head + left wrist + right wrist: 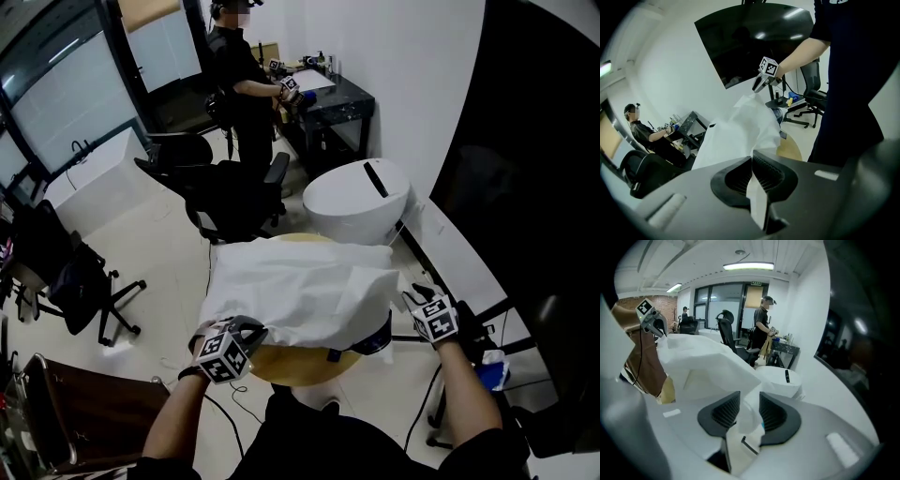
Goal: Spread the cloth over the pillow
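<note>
A white cloth [300, 286] lies draped over a pillow, of which only a dark blue edge [377, 336] peeks out at the right, on a round yellow table [281, 364]. My left gripper [251, 330] is at the cloth's near left corner, shut on a pinch of the cloth [740, 126]; the fabric runs out from between its closed jaws [751, 161]. My right gripper [412, 300] is at the near right corner. Its jaws [749, 411] stand apart with a fold of cloth [708, 362] hanging loosely between them, the pads not pressing on it.
A white round table [356, 197] stands just behind, with black office chairs [230, 192] to its left. A person [246, 84] stands at a dark desk [337, 94] at the back. A large black screen [534, 187] fills the right side. Another chair [84, 281] is at the left.
</note>
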`<control>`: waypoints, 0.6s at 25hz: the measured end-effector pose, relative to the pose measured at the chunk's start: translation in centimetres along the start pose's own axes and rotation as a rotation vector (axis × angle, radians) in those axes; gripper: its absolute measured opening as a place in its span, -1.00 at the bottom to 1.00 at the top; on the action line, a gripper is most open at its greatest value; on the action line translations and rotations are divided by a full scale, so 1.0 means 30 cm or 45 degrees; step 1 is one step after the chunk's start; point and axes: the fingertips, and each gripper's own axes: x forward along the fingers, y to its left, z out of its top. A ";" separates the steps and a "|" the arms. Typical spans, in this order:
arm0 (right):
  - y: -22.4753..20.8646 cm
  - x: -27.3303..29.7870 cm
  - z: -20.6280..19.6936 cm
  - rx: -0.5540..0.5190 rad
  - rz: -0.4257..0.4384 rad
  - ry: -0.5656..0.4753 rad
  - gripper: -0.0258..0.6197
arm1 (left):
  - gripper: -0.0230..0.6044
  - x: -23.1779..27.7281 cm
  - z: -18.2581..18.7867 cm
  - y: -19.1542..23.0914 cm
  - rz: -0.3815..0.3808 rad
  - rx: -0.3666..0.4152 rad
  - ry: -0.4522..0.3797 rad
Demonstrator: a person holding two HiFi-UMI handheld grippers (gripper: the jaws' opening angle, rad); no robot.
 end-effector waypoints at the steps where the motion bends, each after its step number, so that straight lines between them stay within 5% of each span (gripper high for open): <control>1: 0.007 -0.026 0.018 -0.010 -0.001 -0.030 -0.49 | -0.93 -0.013 0.007 0.011 0.011 -0.004 -0.008; 7: -0.016 -0.051 0.027 -0.031 0.064 -0.052 -0.42 | -0.93 -0.094 0.057 0.068 0.084 0.005 -0.059; 15: -0.010 0.102 -0.066 -0.214 0.196 0.148 -0.25 | -0.93 -0.086 0.035 0.173 0.118 -0.082 -0.089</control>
